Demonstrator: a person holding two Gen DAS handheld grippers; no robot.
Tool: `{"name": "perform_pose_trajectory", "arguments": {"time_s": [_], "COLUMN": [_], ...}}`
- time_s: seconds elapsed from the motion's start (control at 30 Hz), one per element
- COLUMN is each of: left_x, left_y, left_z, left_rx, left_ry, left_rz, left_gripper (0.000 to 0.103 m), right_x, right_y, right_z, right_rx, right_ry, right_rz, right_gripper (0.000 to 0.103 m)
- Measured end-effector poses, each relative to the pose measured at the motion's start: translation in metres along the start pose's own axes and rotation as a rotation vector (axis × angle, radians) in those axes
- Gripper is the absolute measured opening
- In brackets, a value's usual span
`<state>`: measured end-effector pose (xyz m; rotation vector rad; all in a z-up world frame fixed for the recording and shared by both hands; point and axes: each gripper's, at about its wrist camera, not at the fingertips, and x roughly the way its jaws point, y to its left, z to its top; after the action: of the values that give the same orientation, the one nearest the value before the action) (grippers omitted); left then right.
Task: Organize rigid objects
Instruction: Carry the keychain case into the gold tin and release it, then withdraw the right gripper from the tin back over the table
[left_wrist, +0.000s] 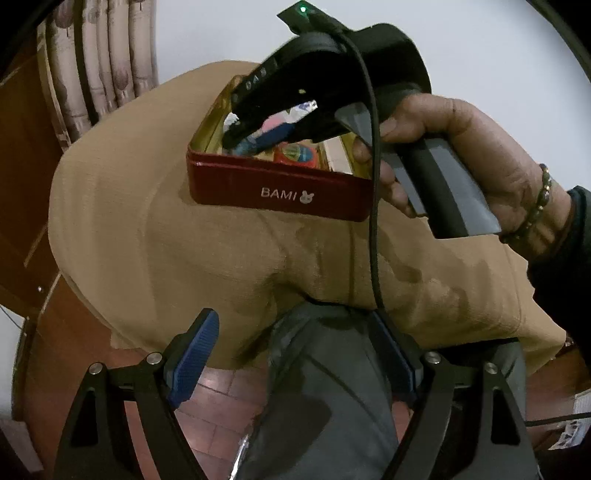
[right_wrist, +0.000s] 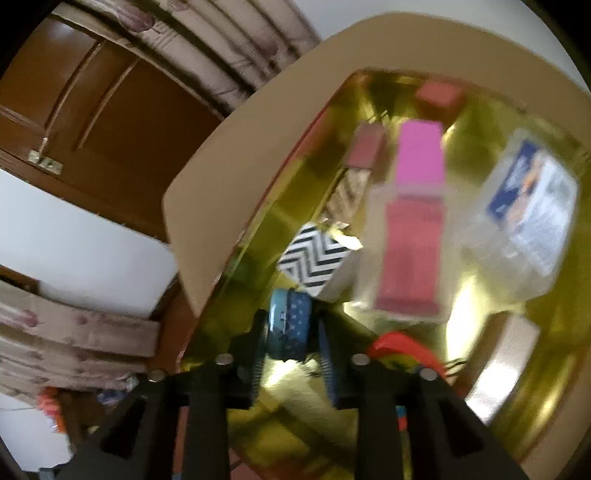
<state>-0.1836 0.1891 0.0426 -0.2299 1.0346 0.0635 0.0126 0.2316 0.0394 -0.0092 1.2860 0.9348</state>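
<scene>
The right gripper (right_wrist: 290, 363) reaches down into a tin box (right_wrist: 546, 387) that is shiny gold inside. A blue roll of tape (right_wrist: 290, 326) with tiny white marks sits between its two fingers (right_wrist: 258, 354), which stand a little apart. Just past the roll lies a small box with black and white zigzags (right_wrist: 314, 260). A clear case with pink blocks (right_wrist: 415, 236) and a clear plastic box with a blue label (right_wrist: 524, 218) lie farther in, all blurry. The tin rests on a tan table (right_wrist: 229, 177).

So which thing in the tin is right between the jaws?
The small blue roll with white dots. It sits between the right gripper jaws, while the pink-capped bottle and zigzag box lie farther in.
</scene>
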Motion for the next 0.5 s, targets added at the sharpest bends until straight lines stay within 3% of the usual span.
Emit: {"name": "perform_pose_trajectory", "arguments": {"time_s": [0.17, 0.27, 0.4, 0.5], "left_x": [0.000, 0.002, 0.005, 0.006], "left_y": [-0.007, -0.006, -0.003, -0.003], "left_z": [-0.003, -0.002, -0.002, -0.001], "left_rx": [0.041, 0.035, 0.026, 0.023], "left_ry": [-0.010, 0.001, 0.009, 0.010], "left_rz": [0.024, 0.023, 0.028, 0.032], "left_gripper": [0.079, 0.079, 0.079, 0.079], "right_x": [-0.024, -0.039, -0.074, -0.111], "right_y": [-0.001, -0.008, -0.019, -0.032], "right_z": [-0.004, -0.005, -0.016, -0.043], "right_rx": [-0.049, -0.038, -0.008, -0.023], "right_ry": [-0.067, -0.106, -0.237, -0.367], "right_rz": [-0.054, -0.019, 0.045, -0.019], "right_gripper": [0.032, 0.032, 0.032, 0.032]}}
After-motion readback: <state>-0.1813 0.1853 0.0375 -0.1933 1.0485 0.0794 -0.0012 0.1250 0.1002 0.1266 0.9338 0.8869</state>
